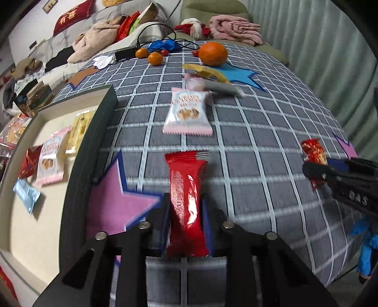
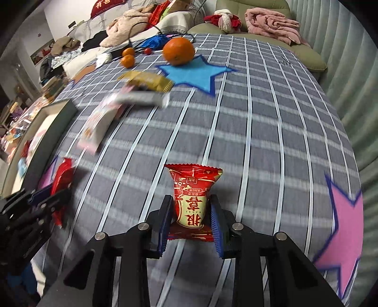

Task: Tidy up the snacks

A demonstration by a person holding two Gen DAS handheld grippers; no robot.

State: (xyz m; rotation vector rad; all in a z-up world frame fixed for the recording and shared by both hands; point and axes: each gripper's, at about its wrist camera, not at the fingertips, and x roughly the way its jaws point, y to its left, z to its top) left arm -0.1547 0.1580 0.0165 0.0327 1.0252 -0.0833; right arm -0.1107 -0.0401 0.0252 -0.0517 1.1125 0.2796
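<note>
Partway, I'd say: box holds several snacks, both jaws clenched on red packets, pink packet and others left on bench.

lived-in home, living room. far side: green sofa with crumpled pink blanket, left: clothes heap, red embroidered cushion. tabletop under grey checked cloth with star patches, oranges, scattered snack packets.
</note>
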